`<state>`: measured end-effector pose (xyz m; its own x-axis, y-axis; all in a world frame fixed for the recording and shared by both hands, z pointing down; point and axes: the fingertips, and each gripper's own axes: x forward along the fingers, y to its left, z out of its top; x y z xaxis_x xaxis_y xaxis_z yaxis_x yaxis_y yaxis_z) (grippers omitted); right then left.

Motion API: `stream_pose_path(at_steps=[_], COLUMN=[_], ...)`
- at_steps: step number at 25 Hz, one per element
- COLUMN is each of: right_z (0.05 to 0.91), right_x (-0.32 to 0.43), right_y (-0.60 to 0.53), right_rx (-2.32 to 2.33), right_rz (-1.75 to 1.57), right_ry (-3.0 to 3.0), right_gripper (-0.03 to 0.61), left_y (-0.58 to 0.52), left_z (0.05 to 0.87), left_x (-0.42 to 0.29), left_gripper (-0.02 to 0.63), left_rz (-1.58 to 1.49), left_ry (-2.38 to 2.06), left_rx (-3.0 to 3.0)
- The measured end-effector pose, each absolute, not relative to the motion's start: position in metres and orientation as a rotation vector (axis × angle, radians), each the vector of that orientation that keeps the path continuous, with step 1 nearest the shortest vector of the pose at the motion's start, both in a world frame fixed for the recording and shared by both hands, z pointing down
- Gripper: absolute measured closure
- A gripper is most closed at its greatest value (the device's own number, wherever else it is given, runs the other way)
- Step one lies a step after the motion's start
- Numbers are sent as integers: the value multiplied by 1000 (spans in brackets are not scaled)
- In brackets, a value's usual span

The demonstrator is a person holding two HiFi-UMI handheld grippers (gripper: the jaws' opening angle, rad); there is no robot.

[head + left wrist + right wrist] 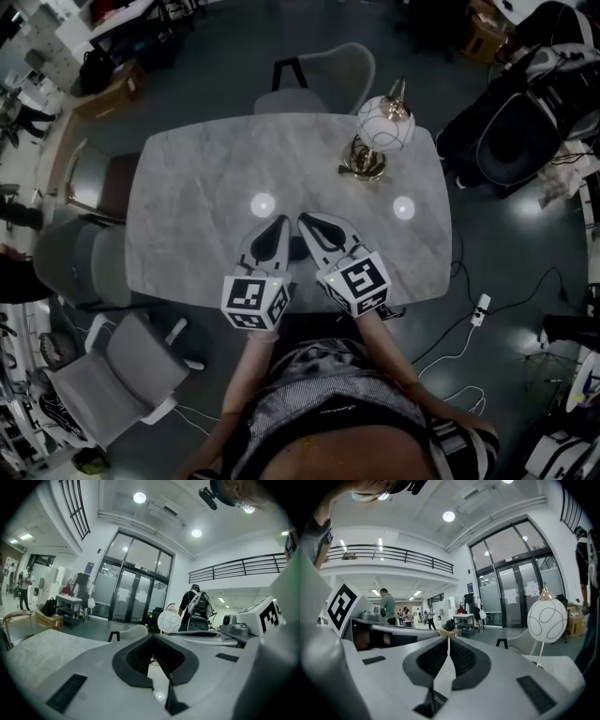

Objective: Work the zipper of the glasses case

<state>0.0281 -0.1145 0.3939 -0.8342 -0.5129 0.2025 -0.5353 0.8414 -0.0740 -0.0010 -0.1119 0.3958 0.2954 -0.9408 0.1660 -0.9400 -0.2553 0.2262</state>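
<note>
Jaws of the left gripper (279, 223) and right gripper (304, 221) are both pressed together on nothing, and with no glasses case showing on the table (187, 206), a careless reach could knock the lamp (382, 127).

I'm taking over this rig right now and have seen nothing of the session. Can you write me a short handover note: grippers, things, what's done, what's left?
Left gripper: shut, nothing between its jaws.
Right gripper: shut, also empty.
Both are held side by side over the near edge of the grey table.
Things: only a globe lamp shows on the table, at its far right. No glasses case is in any view.
Done: nothing that shows.
Left: find the case, then work its zipper.
</note>
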Motion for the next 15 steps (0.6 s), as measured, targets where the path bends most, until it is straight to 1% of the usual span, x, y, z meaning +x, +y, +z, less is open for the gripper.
stream_pose_path(at_steps=[6, 15], right_z=[394, 392], right_x=[15, 3], right_y=[-112, -124], right_rx=[756, 925], right_rz=[224, 233], right_ry=[-2876, -2833], right_gripper=[512, 512], left_y=[-111, -127], left_z=[400, 396], left_x=[-11, -29], left_gripper=[612, 612], left_rz=[25, 17], left_ry=[-1744, -1631], left_rx=[2250, 2344])
